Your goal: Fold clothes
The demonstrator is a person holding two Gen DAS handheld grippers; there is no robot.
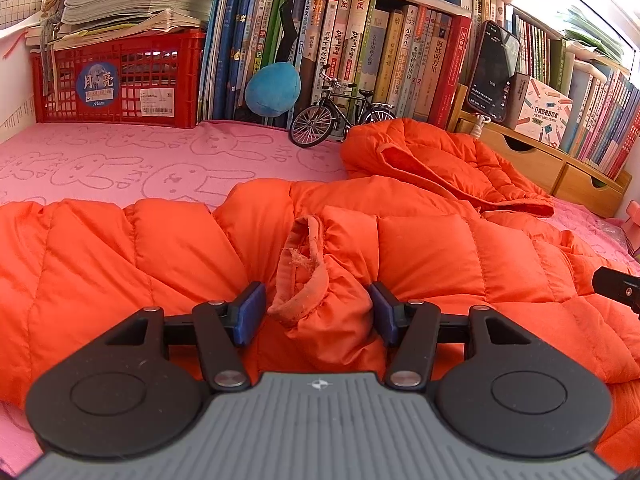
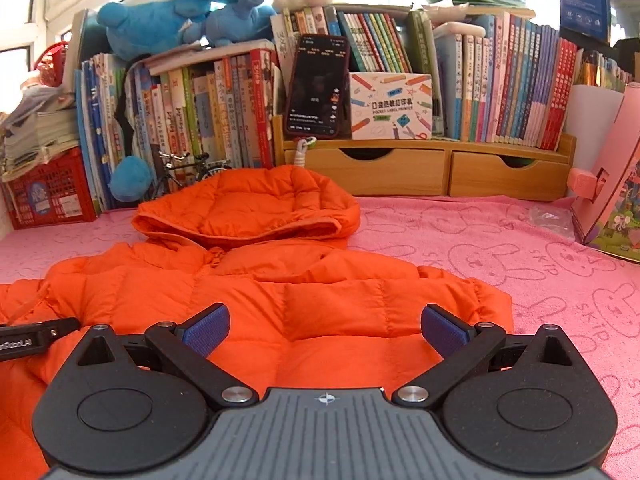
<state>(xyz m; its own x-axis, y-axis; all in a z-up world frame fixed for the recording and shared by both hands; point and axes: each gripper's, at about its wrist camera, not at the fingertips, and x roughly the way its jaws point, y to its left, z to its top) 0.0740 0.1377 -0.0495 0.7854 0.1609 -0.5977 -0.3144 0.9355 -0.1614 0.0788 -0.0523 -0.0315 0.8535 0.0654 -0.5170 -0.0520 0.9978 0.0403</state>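
Note:
An orange puffer jacket (image 1: pixel 420 240) lies spread on the pink bunny-print cloth (image 1: pixel 120 160). Its hood (image 2: pixel 256 204) points toward the bookshelf. My left gripper (image 1: pixel 316 312) is open, its blue pads on either side of a bunched sleeve cuff (image 1: pixel 308 276) with a frayed edge. My right gripper (image 2: pixel 326 330) is open and wide, low over the jacket's body (image 2: pixel 320 304) near its right edge, holding nothing. The right gripper's tip shows at the right edge of the left wrist view (image 1: pixel 618 288); the left gripper's side shows at the left edge of the right wrist view (image 2: pixel 36 338).
A red crate (image 1: pixel 116 80), books (image 1: pixel 360 52), a model bicycle (image 1: pixel 340 114), a blue plush (image 1: pixel 272 88), a propped phone (image 2: pixel 318 86) and a wooden drawer unit (image 2: pixel 424 172) line the back. A pink box (image 2: pixel 612 200) stands at the right.

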